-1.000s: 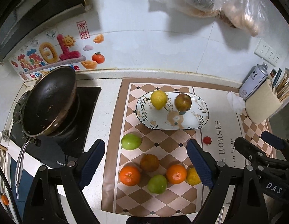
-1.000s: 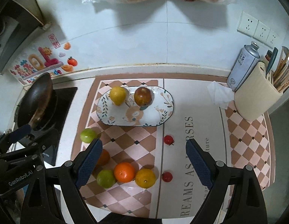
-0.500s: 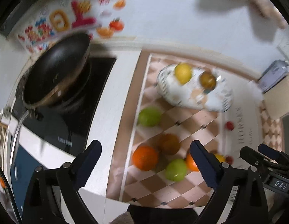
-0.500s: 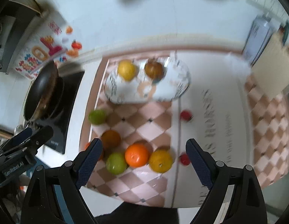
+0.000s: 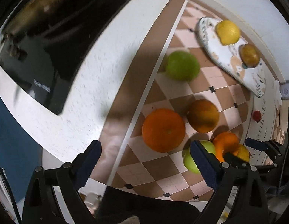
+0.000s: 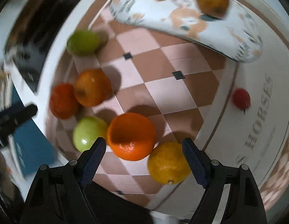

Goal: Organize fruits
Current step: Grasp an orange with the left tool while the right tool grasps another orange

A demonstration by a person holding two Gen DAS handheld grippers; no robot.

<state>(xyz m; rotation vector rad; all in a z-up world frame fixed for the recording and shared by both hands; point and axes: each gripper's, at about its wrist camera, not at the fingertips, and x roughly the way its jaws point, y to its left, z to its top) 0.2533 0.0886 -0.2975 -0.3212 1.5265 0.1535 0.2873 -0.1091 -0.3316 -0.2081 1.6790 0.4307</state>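
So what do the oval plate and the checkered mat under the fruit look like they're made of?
The oval plate looks like glazed ceramic: a white, slightly shiny surface with printed leaf and animal motifs and a raised rim, though melamine can't be ruled out. The checkered mat looks like a thin printed vinyl or fabric sheet: it lies flat and matte, with printed lettering.

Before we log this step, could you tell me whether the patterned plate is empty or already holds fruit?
It holds fruit: a yellow fruit and a brownish fruit sit on the patterned plate; the rest lie on the checkered mat.
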